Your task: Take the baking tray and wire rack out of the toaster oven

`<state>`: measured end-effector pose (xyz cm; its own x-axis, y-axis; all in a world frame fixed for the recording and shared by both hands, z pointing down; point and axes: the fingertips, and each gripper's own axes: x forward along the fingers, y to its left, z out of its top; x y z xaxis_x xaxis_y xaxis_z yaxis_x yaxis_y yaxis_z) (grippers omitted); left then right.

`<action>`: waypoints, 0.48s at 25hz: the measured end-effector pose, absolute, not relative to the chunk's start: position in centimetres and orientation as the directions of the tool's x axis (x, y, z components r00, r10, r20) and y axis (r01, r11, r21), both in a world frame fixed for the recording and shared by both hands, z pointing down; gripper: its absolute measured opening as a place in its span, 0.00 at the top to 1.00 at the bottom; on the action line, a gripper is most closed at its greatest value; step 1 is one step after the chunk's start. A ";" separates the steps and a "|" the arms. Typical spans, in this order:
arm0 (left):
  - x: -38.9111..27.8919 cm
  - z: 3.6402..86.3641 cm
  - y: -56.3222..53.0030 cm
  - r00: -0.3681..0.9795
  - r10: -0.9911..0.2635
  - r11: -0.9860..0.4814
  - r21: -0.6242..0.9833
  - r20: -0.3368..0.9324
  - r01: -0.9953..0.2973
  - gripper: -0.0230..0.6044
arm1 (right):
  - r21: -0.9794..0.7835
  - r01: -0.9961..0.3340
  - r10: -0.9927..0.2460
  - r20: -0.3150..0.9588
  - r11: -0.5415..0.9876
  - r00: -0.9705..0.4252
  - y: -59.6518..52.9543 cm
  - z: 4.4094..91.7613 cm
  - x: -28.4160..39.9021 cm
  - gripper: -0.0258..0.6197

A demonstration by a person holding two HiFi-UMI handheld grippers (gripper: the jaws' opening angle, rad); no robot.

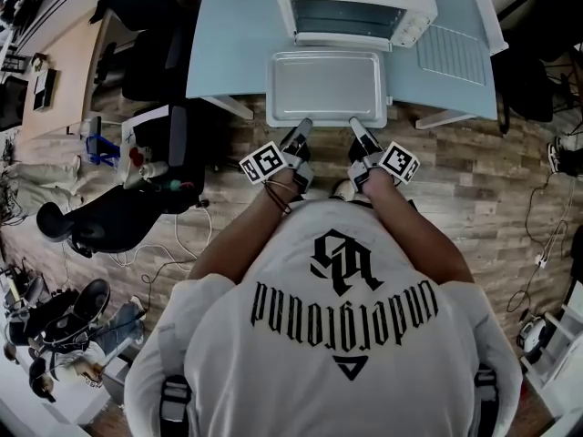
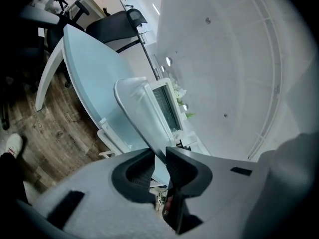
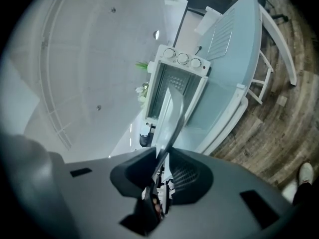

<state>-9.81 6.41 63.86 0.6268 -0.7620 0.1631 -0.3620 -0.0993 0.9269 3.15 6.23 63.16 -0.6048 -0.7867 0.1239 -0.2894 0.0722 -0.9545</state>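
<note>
A silver baking tray (image 1: 326, 86) hangs level over the table's near edge, in front of the white toaster oven (image 1: 355, 7). My left gripper (image 1: 302, 126) is shut on the tray's near rim at its left, and my right gripper (image 1: 357, 124) is shut on the same rim at its right. In the left gripper view the tray (image 2: 139, 108) runs edge-on out of the left gripper (image 2: 159, 158) toward the oven (image 2: 167, 106). In the right gripper view the tray (image 3: 172, 113) rises from the right gripper (image 3: 162, 161) in front of the open oven (image 3: 177, 83). The wire rack (image 1: 453, 53) lies flat on the table, right of the oven.
The pale blue table (image 1: 237, 35) has white legs and stands on a wooden floor. Black office chairs (image 1: 109, 217) crowd the left side. Cables (image 1: 537, 244) trail across the floor at the right. A plant (image 3: 142, 91) stands behind the oven.
</note>
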 end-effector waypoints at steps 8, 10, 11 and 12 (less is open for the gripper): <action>-16.8 63.5 3.5 0.646 -0.743 -0.112 0.919 0.175 -0.378 0.85 | -0.954 -0.291 -0.799 0.122 0.069 -0.589 3.6 63.1 -3.9 0.83; -19.1 63.4 2.8 0.646 -0.742 -0.113 0.916 0.180 -0.385 0.85 | -0.955 -0.288 -0.799 0.119 0.070 -0.590 2.8 63.0 -6.2 0.83; -20.3 63.4 2.3 0.644 -0.743 -0.112 0.915 0.182 -0.388 0.85 | -0.955 -0.287 -0.798 0.120 0.070 -0.591 2.4 63.0 -7.4 0.83; -21.5 63.4 1.9 0.643 -0.743 -0.109 0.914 0.185 -0.390 0.85 | -0.955 -0.287 -0.796 0.121 0.068 -0.593 2.0 63.0 -8.6 0.83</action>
